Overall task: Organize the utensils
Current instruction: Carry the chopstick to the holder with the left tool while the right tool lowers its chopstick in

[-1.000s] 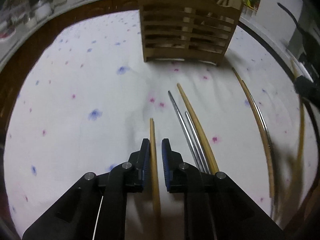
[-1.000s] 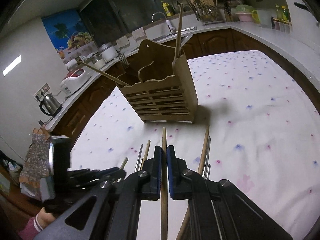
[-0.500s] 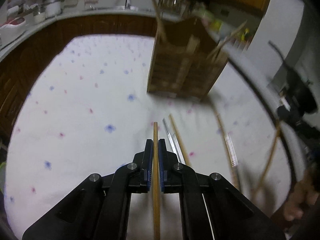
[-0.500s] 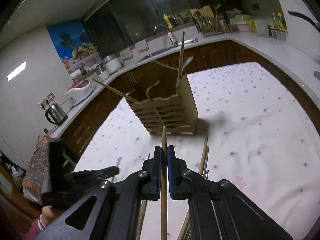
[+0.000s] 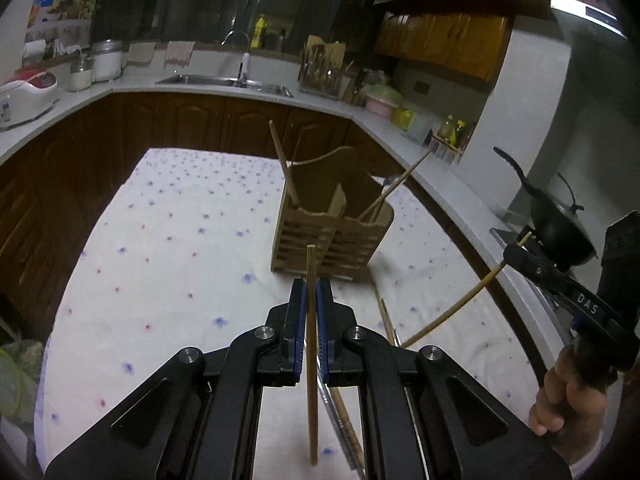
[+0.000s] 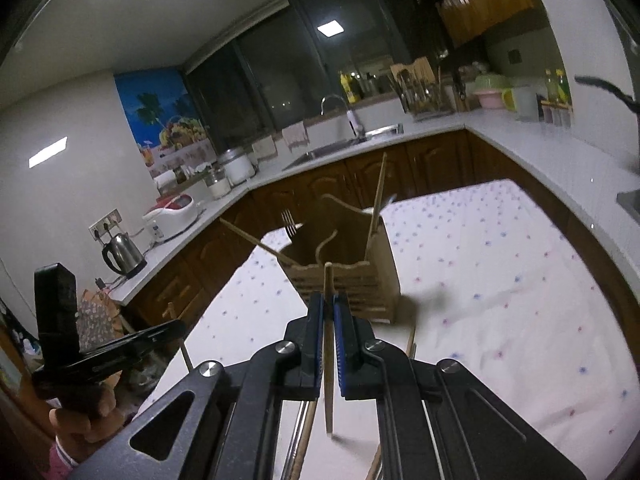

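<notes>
My left gripper (image 5: 310, 286) is shut on a wooden chopstick (image 5: 311, 380), lifted above the tablecloth. My right gripper (image 6: 328, 300) is shut on another wooden chopstick (image 6: 328, 360), also lifted; it shows at the right of the left wrist view (image 5: 516, 254) with its chopstick (image 5: 452, 312). The wooden utensil holder (image 5: 332, 232) stands ahead on the table, with chopsticks leaning in it; in the right wrist view the holder (image 6: 352, 280) also holds a fork (image 6: 290, 220). More wooden and metal chopsticks (image 5: 386, 320) lie on the cloth below the grippers.
The table has a white flowered cloth (image 5: 168, 264). Kitchen counters with a sink (image 5: 224, 80), a rice cooker (image 6: 174, 216), a kettle (image 6: 120, 258) and a black wok (image 5: 556, 228) surround the table.
Both grippers have risen from the table, each carrying its chopstick, and tilted up toward the holder. The left jaws closed on their chopstick during the first half second.
</notes>
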{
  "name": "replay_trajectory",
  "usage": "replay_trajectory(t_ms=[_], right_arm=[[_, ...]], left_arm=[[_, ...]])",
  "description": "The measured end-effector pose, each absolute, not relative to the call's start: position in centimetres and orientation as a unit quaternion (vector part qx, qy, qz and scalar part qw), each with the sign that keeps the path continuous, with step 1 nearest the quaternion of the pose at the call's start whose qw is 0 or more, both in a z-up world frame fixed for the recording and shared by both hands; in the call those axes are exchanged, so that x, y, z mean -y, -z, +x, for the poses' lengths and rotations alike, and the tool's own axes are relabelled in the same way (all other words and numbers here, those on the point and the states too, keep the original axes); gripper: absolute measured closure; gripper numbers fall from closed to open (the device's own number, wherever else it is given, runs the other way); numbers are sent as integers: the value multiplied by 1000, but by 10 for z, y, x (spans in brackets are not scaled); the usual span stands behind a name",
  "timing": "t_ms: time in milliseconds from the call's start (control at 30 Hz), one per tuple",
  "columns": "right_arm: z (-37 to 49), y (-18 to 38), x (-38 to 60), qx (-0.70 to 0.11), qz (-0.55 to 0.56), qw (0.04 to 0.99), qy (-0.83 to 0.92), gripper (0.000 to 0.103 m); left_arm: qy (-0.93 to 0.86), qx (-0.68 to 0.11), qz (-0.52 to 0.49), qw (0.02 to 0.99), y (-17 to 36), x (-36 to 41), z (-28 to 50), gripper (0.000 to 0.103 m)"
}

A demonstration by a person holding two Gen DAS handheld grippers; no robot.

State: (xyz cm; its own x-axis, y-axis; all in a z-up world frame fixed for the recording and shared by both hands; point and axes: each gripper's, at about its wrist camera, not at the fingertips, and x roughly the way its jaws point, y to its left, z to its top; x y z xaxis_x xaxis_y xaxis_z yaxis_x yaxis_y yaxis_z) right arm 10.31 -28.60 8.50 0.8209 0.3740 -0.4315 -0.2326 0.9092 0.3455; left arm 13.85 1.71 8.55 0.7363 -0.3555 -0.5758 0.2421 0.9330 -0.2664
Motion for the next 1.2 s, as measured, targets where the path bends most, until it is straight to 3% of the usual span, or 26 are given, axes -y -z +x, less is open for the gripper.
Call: replay_trajectory(t_ms=[633, 1033, 1200], right_arm=[[116, -109, 297, -217, 134, 955, -152, 98], [164, -161, 304, -143, 130, 973, -128, 98], [192, -171, 303, -121, 134, 977, -113, 98]], left_arm=[[145, -275, -98, 945, -125, -17, 164, 99], [124, -184, -97, 970, -195, 3, 220, 99], [94, -165, -119, 975, -199, 3, 256, 99]])
